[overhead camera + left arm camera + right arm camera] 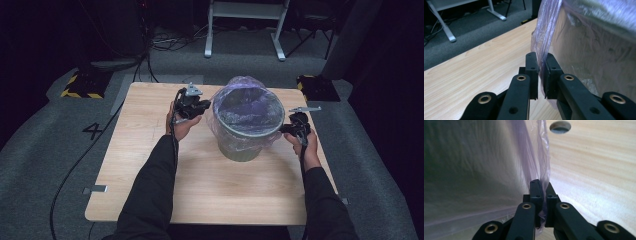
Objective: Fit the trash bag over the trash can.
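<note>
Bin liner (pixel 248 102), thin translucent lilac plastic, is draping over the rim of a round grey-green bin (pixel 243 146) that is standing near the middle of the pale wood-grain tabletop (pixel 150 165). At the bin's left side, the left gripper (pixel 541 68) is pinching a crinkled fold of the film between nearly closed jaws; at its right side, the right gripper (pixel 543 192) is clamping another hanging fold. Judging from this, both sides should be drawn down evenly, gently, so the flimsy film is seating around the rim without tearing or slipping free.
</note>
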`<state>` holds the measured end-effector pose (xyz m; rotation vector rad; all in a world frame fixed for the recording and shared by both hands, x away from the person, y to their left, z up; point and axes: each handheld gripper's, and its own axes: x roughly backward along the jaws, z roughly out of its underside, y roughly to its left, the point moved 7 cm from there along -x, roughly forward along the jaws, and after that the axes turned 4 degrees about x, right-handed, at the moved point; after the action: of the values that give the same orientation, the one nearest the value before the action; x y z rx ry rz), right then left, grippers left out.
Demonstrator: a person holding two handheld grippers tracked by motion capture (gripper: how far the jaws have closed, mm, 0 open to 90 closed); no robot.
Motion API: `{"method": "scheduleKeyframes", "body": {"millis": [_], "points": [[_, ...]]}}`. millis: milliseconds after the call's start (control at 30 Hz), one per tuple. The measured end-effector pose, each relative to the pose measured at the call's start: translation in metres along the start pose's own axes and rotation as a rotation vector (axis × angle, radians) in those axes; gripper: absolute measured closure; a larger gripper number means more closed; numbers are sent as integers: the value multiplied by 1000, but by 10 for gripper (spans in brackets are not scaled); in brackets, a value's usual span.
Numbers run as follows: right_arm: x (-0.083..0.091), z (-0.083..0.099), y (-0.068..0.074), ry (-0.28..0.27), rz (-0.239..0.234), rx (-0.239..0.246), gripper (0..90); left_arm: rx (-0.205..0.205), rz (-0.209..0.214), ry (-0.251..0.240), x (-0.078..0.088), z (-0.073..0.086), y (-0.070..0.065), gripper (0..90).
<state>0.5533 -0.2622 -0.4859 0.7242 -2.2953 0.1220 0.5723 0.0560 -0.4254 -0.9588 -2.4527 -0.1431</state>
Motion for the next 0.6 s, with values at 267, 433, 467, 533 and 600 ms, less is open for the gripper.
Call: {"method": "scheduleKeyframes", "body": {"millis": [267, 433, 467, 533, 600], "points": [[-3, 11, 3, 32, -30, 10, 898, -1, -24, 104, -17, 5, -3, 871], [-3, 15, 5, 38, -14, 39, 892, 15, -21, 168, -26, 13, -4, 890], [-1, 14, 4, 33, 3, 44, 873, 2, -15, 182, -27, 16, -5, 892], [3, 11, 2, 8, 23, 60, 866, -14, -18, 222, -30, 22, -6, 892], [8, 8, -1, -8, 49, 67, 863, -19, -19, 241, -32, 29, -5, 892]]}}
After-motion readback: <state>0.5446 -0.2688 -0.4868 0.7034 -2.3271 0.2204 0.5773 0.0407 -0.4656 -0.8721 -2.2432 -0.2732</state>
